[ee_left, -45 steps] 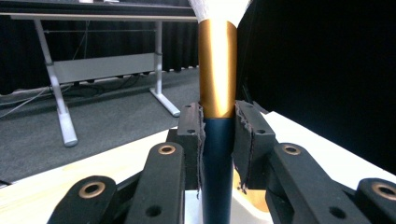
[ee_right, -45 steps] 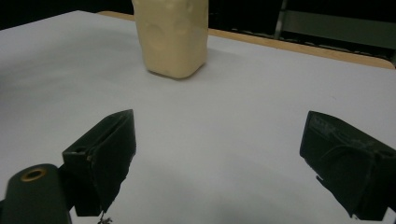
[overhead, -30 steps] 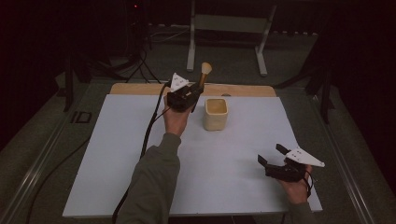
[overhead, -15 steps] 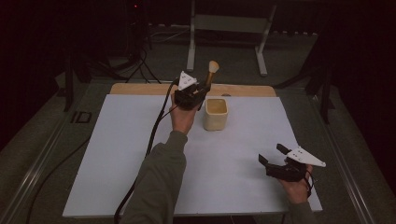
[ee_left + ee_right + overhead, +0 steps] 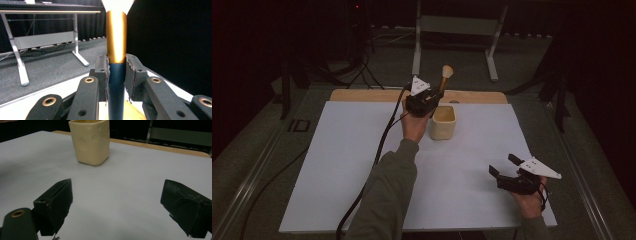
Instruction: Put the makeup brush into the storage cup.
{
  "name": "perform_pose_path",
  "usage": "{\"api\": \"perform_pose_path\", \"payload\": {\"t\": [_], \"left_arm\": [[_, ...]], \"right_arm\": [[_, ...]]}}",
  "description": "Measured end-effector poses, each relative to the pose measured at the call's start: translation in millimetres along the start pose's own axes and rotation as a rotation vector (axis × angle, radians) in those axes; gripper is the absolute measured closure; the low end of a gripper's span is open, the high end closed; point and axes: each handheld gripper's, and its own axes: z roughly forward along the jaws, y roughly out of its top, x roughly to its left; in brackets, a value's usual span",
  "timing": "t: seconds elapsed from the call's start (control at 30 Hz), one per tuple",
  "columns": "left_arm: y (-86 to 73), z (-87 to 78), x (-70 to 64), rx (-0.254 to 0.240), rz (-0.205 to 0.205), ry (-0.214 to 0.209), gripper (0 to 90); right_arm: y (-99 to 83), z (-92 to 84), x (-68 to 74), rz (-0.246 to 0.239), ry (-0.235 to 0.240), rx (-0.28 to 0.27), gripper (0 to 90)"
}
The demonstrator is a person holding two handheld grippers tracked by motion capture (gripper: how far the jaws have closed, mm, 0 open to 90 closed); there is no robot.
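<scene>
brush (image 5: 445,77) shifted right, clamped in left jaws, bristles cropped; right jaws wide, empty

Left arm extended forward across the table, sleeve visible to the wrist. Left gripper (image 5: 428,100) raised, jaws clamped on a makeup brush (image 5: 116,37). Right hand (image 5: 528,201) rests near the table's near right corner; right gripper (image 5: 504,168) jaws spread wide, nothing between them.
</scene>
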Motion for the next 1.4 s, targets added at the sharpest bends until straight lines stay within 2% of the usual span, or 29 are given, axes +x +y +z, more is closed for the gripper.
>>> {"api": "perform_pose_path", "payload": {"t": [0.23, 0.83, 1.4], "left_arm": [[1.9, 7.8, -4.1, 0.005, 0.017, -0.005, 74.4], [-0.9, 26.6, -11.4, 0.019, 0.014, -0.025, 74.4], [-12.9, 33.5, -8.5, 0.049, 0.012, -0.023, 74.3]], "right_arm": [[0.4, -1.2, -0.7, 0.005, 0.0, -0.009, 10.7], [0.9, -2.5, -1.6, 0.012, 0.002, -0.014, 10.6], [1.1, -3.6, -2.1, 0.013, 0.0, -0.021, 10.6]]}}
